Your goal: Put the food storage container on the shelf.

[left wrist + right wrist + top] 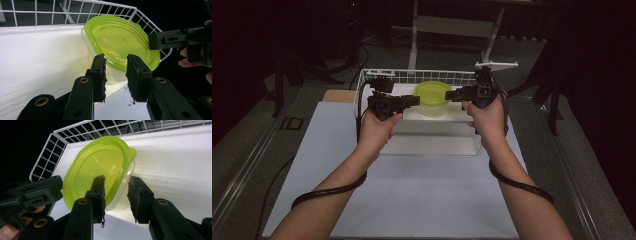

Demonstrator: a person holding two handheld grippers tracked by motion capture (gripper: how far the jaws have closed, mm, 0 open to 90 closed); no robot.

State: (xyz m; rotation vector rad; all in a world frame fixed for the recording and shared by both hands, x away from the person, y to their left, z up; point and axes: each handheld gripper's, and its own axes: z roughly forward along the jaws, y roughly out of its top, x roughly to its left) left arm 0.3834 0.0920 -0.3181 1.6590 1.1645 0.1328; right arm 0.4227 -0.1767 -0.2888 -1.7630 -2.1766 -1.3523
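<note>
Both tools, left tool [414, 100] and right tool [451, 94], sat apart flanking the green-lidded clear plastic tub [432, 97] in the white wire basket [422, 76]; next, clamp the lid rim.

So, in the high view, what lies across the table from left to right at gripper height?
Left gripper → green-lidded container → right gripper, all at the white wire basket.

No readable text, label, brand, number or sign appears on anything in these views.
</note>
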